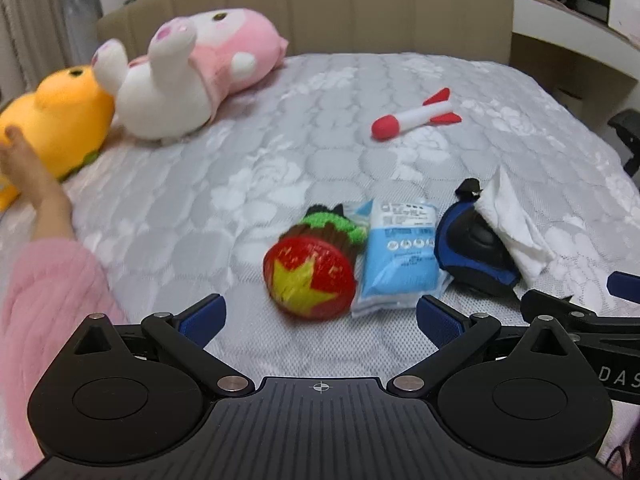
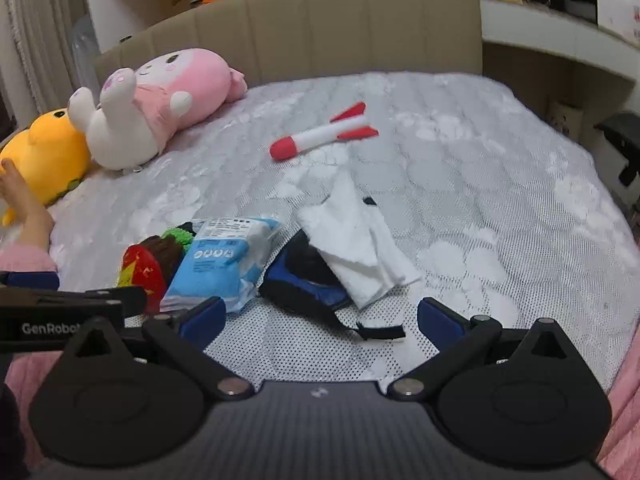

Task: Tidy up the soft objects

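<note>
On the grey quilted bed lie a red plush with a yellow star [image 1: 310, 280] [image 2: 146, 270], a light blue tissue pack [image 1: 402, 258] [image 2: 224, 260], a blue and black pad [image 1: 472, 252] [image 2: 308, 276] and a white cloth [image 1: 512, 224] [image 2: 356, 248] draped over it. A red and white toy rocket [image 1: 416, 114] [image 2: 322, 132] lies further back. My left gripper [image 1: 320, 320] is open just short of the star plush. My right gripper [image 2: 320, 320] is open just short of the pad, nothing between its fingers.
A pink and white plush [image 1: 192, 72] [image 2: 156, 100] and a yellow plush [image 1: 60, 124] [image 2: 44, 156] rest at the back left against the beige headboard [image 1: 320, 8] [image 2: 320, 24]. A person's bare foot [image 1: 24, 164] and pink sleeve [image 1: 44, 304] are at the left.
</note>
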Tool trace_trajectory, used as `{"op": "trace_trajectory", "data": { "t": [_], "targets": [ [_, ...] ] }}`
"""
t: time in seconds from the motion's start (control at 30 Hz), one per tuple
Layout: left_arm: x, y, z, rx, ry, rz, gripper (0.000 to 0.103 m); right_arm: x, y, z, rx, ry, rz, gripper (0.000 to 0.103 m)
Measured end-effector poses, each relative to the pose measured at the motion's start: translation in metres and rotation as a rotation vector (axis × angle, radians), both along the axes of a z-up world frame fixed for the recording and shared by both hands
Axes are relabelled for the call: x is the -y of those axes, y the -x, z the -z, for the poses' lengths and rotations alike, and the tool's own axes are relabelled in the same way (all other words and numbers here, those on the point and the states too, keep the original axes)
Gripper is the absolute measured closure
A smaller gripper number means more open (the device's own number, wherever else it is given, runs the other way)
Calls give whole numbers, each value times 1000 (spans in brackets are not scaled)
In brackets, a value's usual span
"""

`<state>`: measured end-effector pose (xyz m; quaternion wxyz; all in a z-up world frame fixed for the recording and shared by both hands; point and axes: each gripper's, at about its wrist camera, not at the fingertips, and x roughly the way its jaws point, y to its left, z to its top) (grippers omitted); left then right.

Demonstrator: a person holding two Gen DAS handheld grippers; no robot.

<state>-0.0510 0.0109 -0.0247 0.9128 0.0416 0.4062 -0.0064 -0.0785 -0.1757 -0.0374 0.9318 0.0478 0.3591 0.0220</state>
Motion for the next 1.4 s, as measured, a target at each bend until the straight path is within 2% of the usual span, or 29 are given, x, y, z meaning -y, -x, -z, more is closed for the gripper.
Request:
{"op": "trace_trajectory", "data": {
  "t": [0.1, 0.23, 0.37, 0.47, 0.87, 1.4],
  "targets": [
    [-6, 5, -2, -2, 26, -2, 0, -7, 2, -4, 36, 90, 10, 0],
    [-3, 9, -5, 17, 22, 13, 0, -6, 0, -9, 30, 102, 25, 0],
    [-9, 8, -7, -18, 132, 20, 0, -2, 0, -11, 13, 90, 40, 0],
    [-10, 9, -5, -41, 169, 20, 0, -2, 0, -11, 5, 96, 40, 0],
    [-9, 7, 6, -77, 132, -14, 0, 0, -1, -9, -14, 96, 35, 0],
    [-12, 4, 11, -86, 130, -2, 0, -5, 1, -9, -22, 93, 49, 0]
  ]
}}
